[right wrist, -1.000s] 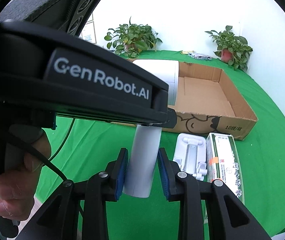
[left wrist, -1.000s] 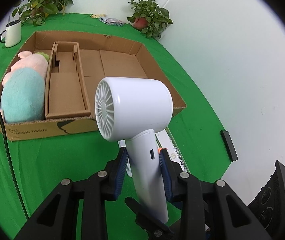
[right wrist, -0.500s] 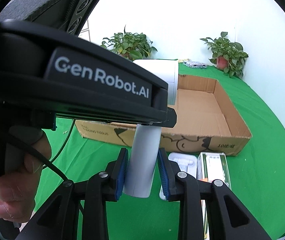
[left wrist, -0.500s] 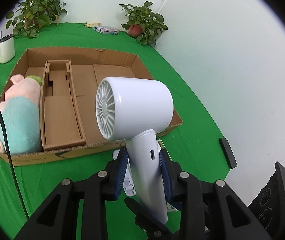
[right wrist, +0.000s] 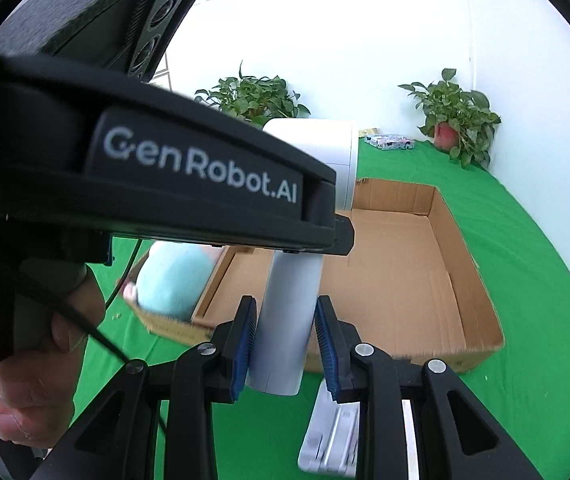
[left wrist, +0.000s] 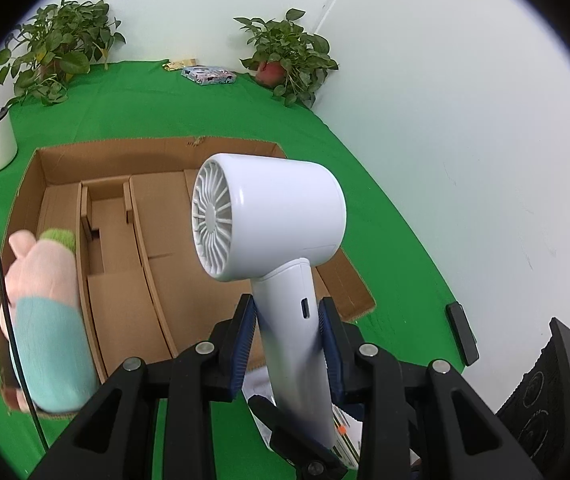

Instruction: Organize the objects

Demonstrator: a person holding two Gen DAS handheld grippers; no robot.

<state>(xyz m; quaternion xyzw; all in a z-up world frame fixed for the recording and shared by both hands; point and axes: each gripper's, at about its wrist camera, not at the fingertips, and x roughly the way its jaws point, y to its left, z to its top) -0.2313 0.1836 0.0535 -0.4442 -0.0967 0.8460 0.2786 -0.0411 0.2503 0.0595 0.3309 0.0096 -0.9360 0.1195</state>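
From the left wrist, our left gripper [left wrist: 287, 342] is clamped on the handle of the white hair dryer [left wrist: 269, 216]. A second ago the dryer hung short of the cardboard box [left wrist: 157, 156]; now it hangs over the box's wide open compartment, so the drop-off looks close. At nine o'clock of the dryer, a plush toy [left wrist: 45, 308] fills the box's leftmost section; the narrow inner tray [left wrist: 117, 280] seems empty.

From the right wrist, our right gripper [right wrist: 285, 344] pinches the same handle lower down. At five o'clock, a white plastic insert [right wrist: 329, 436] lies on the desk [right wrist: 545, 320], outside the box.
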